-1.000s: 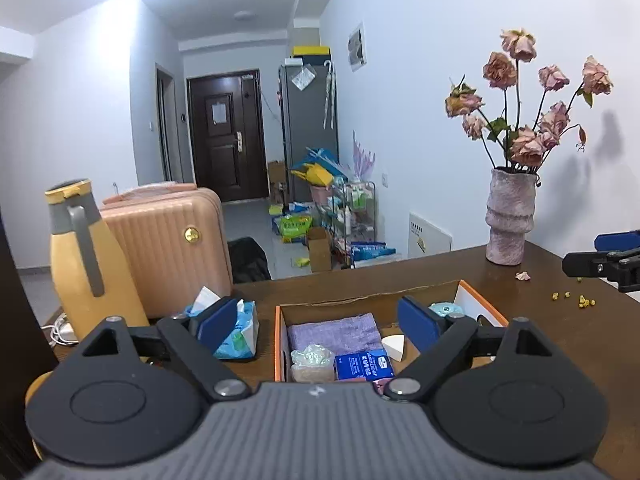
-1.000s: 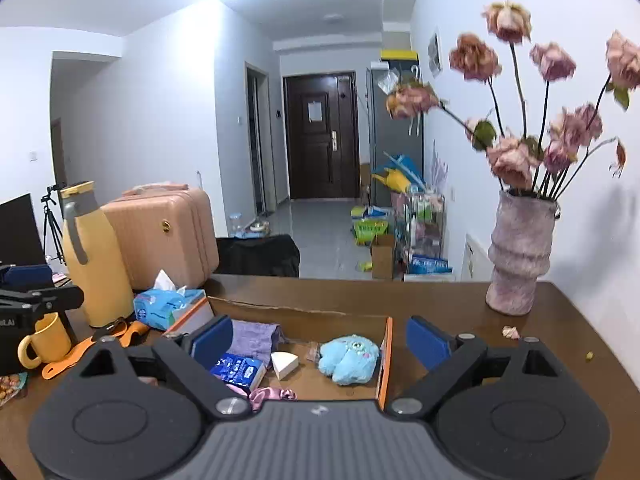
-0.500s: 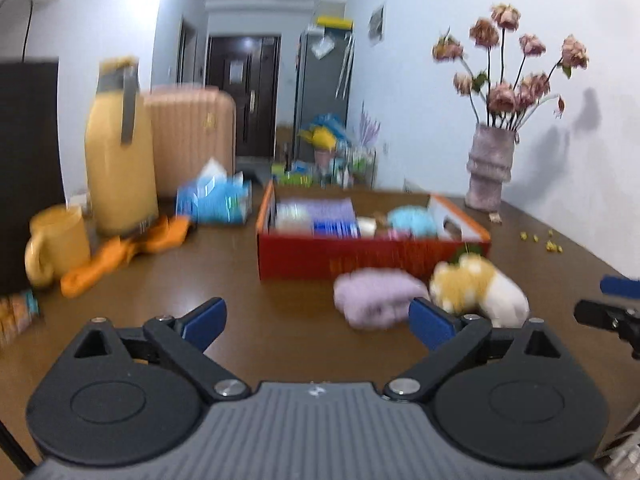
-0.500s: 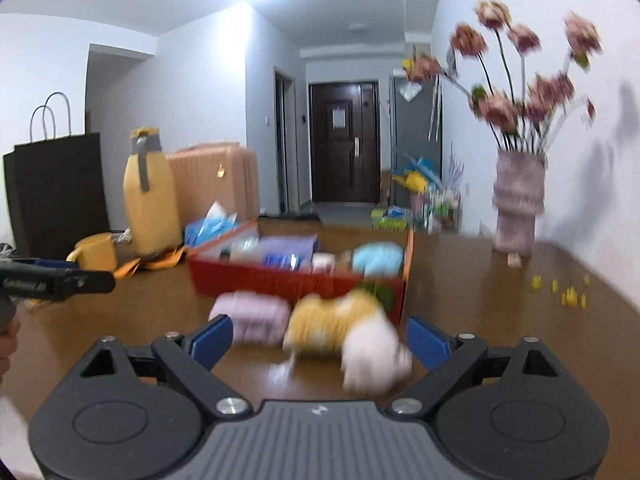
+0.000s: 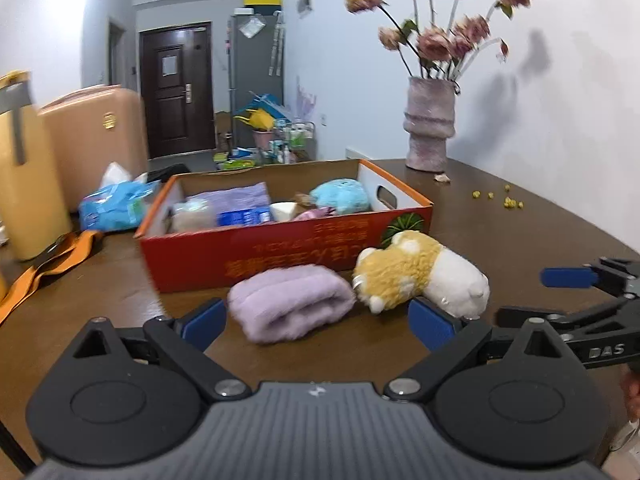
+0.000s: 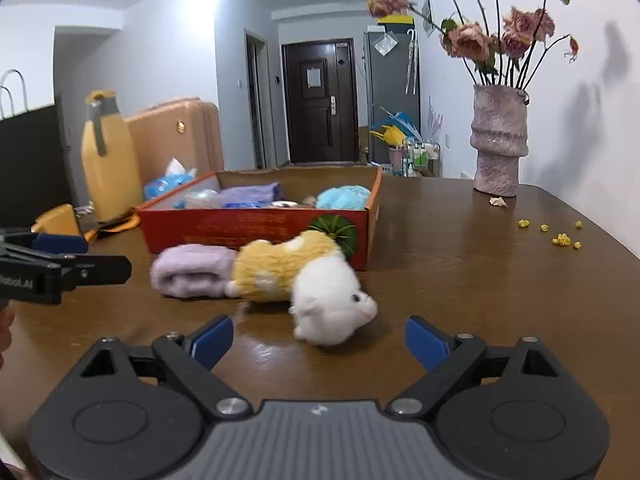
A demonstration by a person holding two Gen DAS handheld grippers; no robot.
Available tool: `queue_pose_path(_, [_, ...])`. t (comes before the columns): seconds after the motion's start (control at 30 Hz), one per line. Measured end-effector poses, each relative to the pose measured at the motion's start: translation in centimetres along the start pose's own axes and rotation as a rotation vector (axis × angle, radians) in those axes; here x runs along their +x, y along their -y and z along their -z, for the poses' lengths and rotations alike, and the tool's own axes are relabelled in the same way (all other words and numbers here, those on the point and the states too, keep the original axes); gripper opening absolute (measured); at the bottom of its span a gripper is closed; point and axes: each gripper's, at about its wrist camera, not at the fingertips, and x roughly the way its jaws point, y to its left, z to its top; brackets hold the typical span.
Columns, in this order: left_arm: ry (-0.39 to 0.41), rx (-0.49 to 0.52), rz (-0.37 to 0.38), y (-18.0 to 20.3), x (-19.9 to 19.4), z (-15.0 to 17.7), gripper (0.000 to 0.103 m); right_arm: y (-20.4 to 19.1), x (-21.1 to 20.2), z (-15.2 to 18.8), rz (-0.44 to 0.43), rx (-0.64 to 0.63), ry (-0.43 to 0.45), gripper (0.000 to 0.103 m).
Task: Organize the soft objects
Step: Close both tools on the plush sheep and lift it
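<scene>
Several soft items lie packed in red box (image 5: pixel 280 248). Purple towel (image 5: pixel 290 306), plush toy (image 6: pixel 304 276) left outside on table. Both grippers' fingers held apart, nothing gripped.

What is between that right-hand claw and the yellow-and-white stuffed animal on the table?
Nothing visible. The right gripper is open, and only bare table lies between its blue pads and the plush toy, which lies beside the rolled purple towel in front of the red box.

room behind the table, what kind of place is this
Most likely a lived-in flat, seen from a brown dining table: a dark entrance door down the hallway, a pink suitcase standing by the table, and a vase of dried roses.
</scene>
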Motion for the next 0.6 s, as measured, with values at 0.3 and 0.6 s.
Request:
queue_pose_path(0.3, [-0.122, -0.048, 0.142, 2.0, 8.8, -2.6, 0.073, 1.8, 6.0, -1.8, -0.046, 0.032, -0.06, 0.074])
queue_pose_path(0.6, [-0.141, -0.215, 0.27, -0.2, 11.8, -2.9, 0.065, 3.5, 4.8, -1.9, -0.213, 0.141, -0.074, 0.062])
